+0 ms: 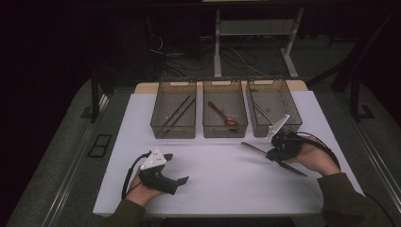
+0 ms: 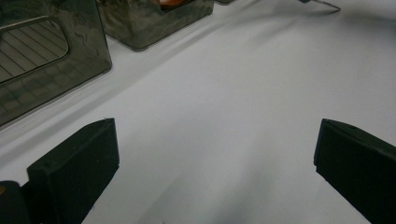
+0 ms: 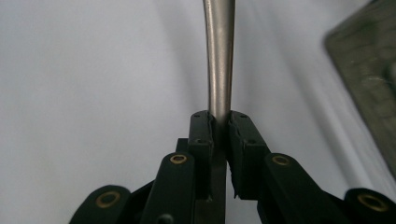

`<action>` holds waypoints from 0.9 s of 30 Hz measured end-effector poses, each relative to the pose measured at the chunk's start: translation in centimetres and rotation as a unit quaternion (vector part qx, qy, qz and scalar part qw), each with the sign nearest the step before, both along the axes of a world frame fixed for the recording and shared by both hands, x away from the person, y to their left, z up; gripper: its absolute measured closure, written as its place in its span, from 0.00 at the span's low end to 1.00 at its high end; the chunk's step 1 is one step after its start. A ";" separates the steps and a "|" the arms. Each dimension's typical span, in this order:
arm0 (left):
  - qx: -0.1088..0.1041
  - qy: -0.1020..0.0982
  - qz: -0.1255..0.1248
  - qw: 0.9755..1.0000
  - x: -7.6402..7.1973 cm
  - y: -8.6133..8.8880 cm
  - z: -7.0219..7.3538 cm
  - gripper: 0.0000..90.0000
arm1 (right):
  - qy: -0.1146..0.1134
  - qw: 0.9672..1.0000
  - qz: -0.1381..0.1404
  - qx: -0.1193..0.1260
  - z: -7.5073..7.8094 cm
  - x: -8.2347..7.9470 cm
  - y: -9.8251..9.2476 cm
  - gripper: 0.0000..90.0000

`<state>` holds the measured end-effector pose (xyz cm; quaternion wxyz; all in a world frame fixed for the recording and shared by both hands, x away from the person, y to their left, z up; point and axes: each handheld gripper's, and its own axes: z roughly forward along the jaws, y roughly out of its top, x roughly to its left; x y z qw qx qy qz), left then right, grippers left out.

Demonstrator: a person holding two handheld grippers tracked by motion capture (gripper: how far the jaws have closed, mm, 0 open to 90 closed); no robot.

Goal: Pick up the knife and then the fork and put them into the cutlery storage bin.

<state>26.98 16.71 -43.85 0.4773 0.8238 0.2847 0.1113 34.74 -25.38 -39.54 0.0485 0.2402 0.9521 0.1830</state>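
The left tongs (image 1: 176,169) rest wide apart on the white counter (image 1: 217,179), idle and clear of the work. Beyond stand three smoky translucent plastic bins (image 1: 173,115), sorted: black chopsticks, a red spoon, metal cutlery. The right tongs (image 1: 272,154) clamp the handle of a silver metal knife (image 1: 255,149), held just off the counter near the rightmost bin, probably bound there.

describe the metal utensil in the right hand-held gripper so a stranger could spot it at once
On the white table, look in front of the rightmost of three smoky bins. The right hand-held gripper is shut on a long utensil. It is bare silver metal, unlike the red spoon in the middle bin.
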 end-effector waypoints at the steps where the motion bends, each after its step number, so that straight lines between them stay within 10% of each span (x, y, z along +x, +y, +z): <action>1: 0.000 0.000 0.000 1.000 0.0 0.0 0.0 0.00 | -0.005 1.000 -0.006 0.006 0.2 0.0 -0.2 0.88; 8: 0.000 0.000 0.001 1.000 0.0 0.1 0.0 0.00 | -0.017 0.996 -0.068 0.052 1.5 0.2 -1.3 0.88; 27: 0.001 0.002 0.003 1.000 0.1 0.0 -0.1 0.00 | -0.072 0.969 -0.165 0.171 5.1 0.0 -5.0 0.88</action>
